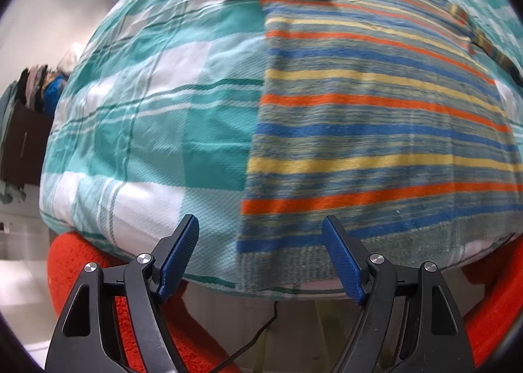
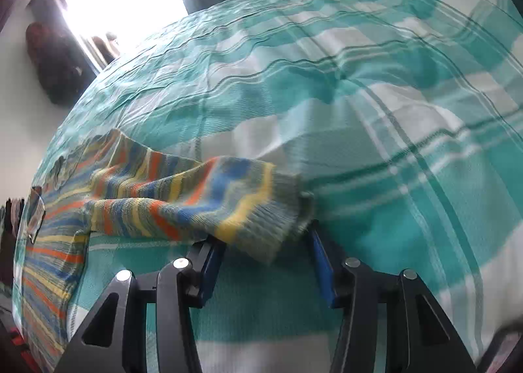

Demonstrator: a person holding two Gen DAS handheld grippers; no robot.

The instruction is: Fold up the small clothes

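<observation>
Lying lengthwise, hem nearest: striped sweater [image 1: 376, 118] | left gripper [image 1: 261, 255] released | right gripper [image 2: 261, 242] grasping its sleeve cuff [image 2: 261, 206]

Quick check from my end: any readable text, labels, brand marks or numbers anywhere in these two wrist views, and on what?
No readable text in either view.
Striped sweater: no print on it; a pale tag-like patch at one edge, too blurred to read.
Plaid bed cover: pattern only, no words.
Left gripper and right gripper: no markings visible.
Dark box at the left edge: a faint mark, too small to read.
</observation>
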